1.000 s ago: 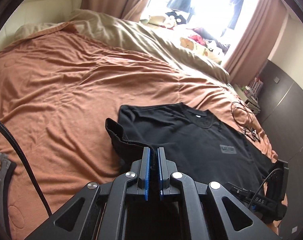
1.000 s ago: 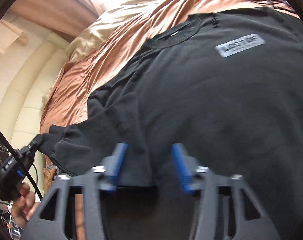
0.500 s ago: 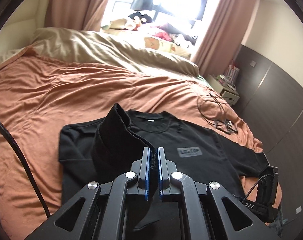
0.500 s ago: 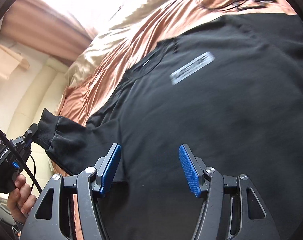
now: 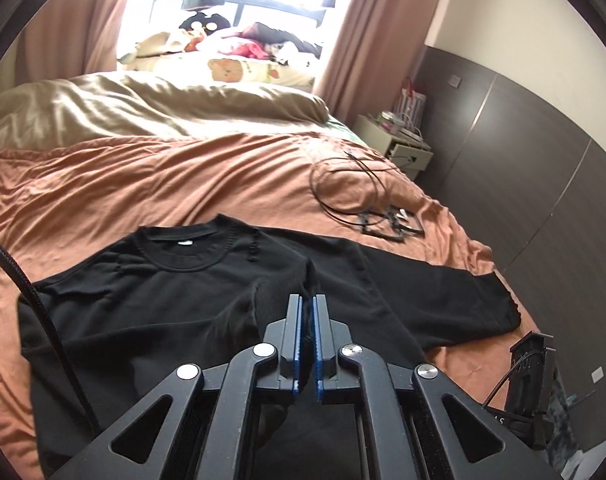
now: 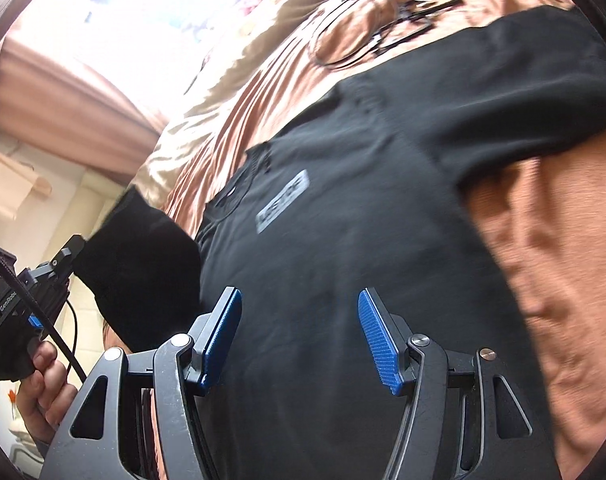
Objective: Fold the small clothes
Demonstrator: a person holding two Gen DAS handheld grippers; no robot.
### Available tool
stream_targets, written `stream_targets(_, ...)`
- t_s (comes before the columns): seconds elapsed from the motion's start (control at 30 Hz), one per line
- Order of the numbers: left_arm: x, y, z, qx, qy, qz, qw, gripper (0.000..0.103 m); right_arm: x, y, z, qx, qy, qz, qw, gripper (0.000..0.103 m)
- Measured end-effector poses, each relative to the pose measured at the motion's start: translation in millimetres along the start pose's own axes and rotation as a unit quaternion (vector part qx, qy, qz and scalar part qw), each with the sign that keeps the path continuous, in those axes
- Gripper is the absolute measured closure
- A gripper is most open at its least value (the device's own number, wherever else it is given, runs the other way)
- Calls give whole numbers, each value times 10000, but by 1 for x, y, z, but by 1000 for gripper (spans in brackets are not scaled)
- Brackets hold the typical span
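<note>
Under the clenched left tool [image 5: 307, 308], a sleeve [image 5: 279, 300] hides the sweatshirt [image 5: 143, 300] print (right tool [image 6: 299, 328] released)

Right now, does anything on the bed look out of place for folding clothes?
Yes: a loose black cable and a small black frame lie on the orange bedspread, just beyond the black sweatshirt.

A black long-sleeved sweatshirt [image 5: 151, 312] lies face up on the orange bed cover [image 5: 123, 184], round neckline toward the pillows. One sleeve [image 5: 443, 292] stretches flat out to the side. The other sleeve [image 6: 143, 272] is lifted and drawn across the chest, where a grey label [image 6: 283, 200] shows.
</note>
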State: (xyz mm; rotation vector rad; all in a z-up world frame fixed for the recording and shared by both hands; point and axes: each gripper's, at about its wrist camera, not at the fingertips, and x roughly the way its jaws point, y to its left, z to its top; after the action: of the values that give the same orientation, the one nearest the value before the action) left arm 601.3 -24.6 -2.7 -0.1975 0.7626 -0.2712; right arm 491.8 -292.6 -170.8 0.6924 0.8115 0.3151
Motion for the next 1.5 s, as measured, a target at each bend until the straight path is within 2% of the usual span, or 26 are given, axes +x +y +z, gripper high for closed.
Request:
stream_targets(0.2, 25, -28, 2, 124, 55, -149, 9998, 103, -26, -24, 3, 172, -101, -79, 9998, 44)
stream_targets(0.33, 28, -19, -5, 78, 225, -59, 9997, 102, -27, -28, -2, 218, -46, -99, 9997, 44)
stream_targets(0.4, 28, -8, -10, -7, 355, 66, 9993, 100, -21, -23, -3, 224, 29, -83, 9997, 44)
stream_targets(0.57, 15, 44, -26, -411, 546, 453, 9966, 84, -1, -9, -3, 95, 159, -10, 9998, 44)
stream_targets(0.73, -10, 94, -42, -706, 532, 816, 9927, 59, 26, 3, 6, -20, 337, -16, 9994, 44)
stream_targets(0.9, -37, 144, -60, -1027, 514, 1135, 9869, 55, 52, 17, 15, -301, 517, -80, 9982, 44)
stream_targets(1.2, -76, 221, -100, -1491, 591, 1578, 9744, 51, 92, 47, 28, -919, 826, -505, 9911, 44)
stream_targets(1.5, -89, 257, -142, -1455, 857, 1728, 9704, 51, 122, 64, 34, -1240, 1099, -837, 9826, 44)
